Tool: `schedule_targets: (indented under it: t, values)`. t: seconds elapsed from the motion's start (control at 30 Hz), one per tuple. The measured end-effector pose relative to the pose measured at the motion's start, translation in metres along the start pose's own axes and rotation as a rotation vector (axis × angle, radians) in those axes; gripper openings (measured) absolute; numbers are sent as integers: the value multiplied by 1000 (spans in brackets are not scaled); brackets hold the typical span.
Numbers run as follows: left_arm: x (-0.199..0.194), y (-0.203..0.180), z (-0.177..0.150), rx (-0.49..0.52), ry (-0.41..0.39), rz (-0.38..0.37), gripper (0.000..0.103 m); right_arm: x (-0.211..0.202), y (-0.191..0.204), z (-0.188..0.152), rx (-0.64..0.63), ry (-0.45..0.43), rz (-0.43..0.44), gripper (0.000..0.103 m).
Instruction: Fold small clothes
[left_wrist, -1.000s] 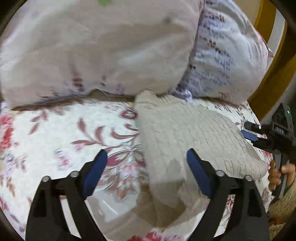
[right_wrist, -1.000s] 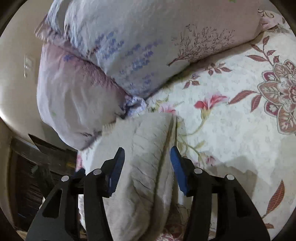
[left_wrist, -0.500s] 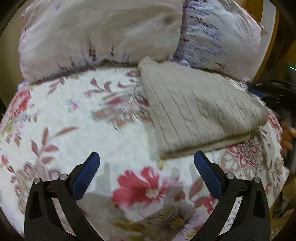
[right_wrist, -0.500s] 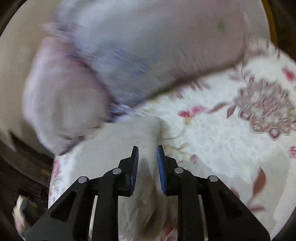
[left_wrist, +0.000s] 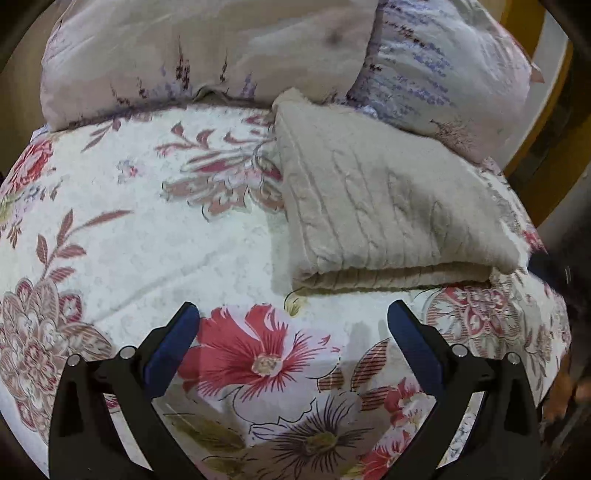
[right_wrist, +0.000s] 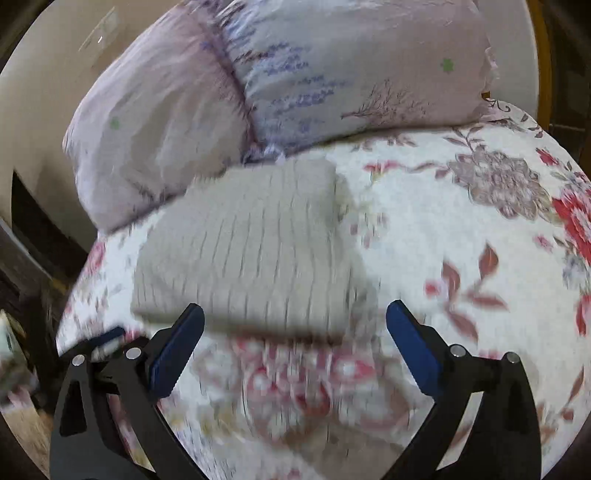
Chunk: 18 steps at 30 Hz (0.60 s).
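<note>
A beige cable-knit sweater (left_wrist: 373, 210) lies folded into a neat rectangle on the floral bedspread (left_wrist: 147, 236), its far corner against the pillows. It also shows in the right wrist view (right_wrist: 255, 240), blurred. My left gripper (left_wrist: 291, 325) is open and empty, held back from the sweater's near folded edge. My right gripper (right_wrist: 295, 325) is open and empty, just short of the sweater's near edge.
Two lilac floral pillows (left_wrist: 207, 48) (left_wrist: 447, 66) lean at the head of the bed; they also show in the right wrist view (right_wrist: 332, 70). A wooden bed frame (left_wrist: 532, 118) runs along the right. The bed's edge drops off at the left in the right wrist view (right_wrist: 62, 295).
Both grippers have pulled back from the sweater. The right gripper, nearly shut half a second ago, has opened wide. The sweater lies folded and let go.
</note>
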<state>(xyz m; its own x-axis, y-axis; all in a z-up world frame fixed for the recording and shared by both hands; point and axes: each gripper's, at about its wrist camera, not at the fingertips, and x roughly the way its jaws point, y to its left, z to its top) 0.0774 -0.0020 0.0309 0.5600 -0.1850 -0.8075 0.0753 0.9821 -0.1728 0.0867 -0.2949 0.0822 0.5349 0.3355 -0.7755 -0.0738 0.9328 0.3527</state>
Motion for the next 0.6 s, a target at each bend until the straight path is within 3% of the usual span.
schedule_targets:
  t: [0.13,0.23,0.4,0.6]
  values:
    - [9,-15,-3,80,-2,74,101,18,8,-28,-59,79,-81,101]
    - [14,-25,-8,136,-13,131,101,32,21,-40,-108,79,-163,102]
    - [13,-24,-9,134,-19,132,101,45,35,-42,-177,85,-252,102]
    - [14,-24,-9,134,-21,130,101,41,31,-40,-174,81,-253,102]
